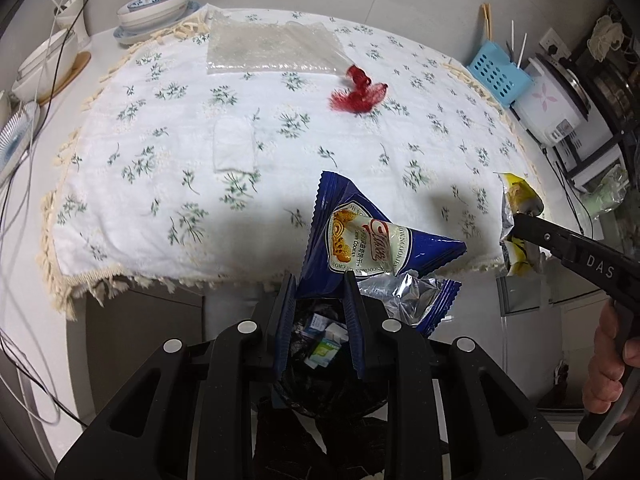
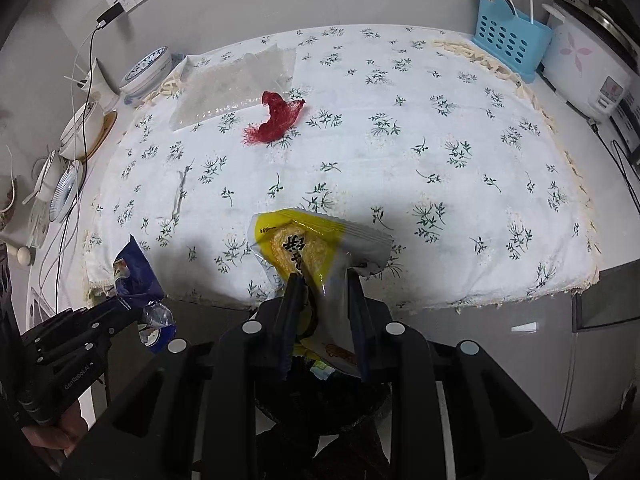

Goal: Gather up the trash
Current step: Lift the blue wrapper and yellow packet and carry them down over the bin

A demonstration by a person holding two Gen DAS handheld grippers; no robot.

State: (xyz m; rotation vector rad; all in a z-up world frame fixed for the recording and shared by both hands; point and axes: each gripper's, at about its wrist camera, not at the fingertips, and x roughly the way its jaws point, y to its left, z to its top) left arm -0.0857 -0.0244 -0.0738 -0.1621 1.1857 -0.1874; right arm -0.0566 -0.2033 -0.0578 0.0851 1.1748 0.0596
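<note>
The left gripper (image 1: 320, 280) clamps its jaws on a crumpled blue foil cookie wrapper (image 1: 360, 240), held beyond the table's near edge, above a bin lined with a black plastic bag (image 1: 332, 400) that already holds small cartons. The right gripper (image 2: 326, 280) grips a yellow and silver snack wrapper (image 2: 308, 248) between narrowly set jaws, likewise above the bin's dark opening (image 2: 320, 408). Each gripper appears in the other's view: the right one (image 1: 520, 220) at the right margin with its yellow wrapper (image 1: 518, 196), the left one (image 2: 132, 308) at the lower left with its blue wrapper (image 2: 136, 272). On the white floral tablecloth (image 1: 160, 200) remain a red frayed mesh scrap (image 1: 358, 94), a clear plastic bag (image 1: 272, 46) and a folded white tissue (image 1: 234, 146). A light-blue perforated utensil holder (image 2: 506, 38) stands at the cloth's far right corner.
</note>
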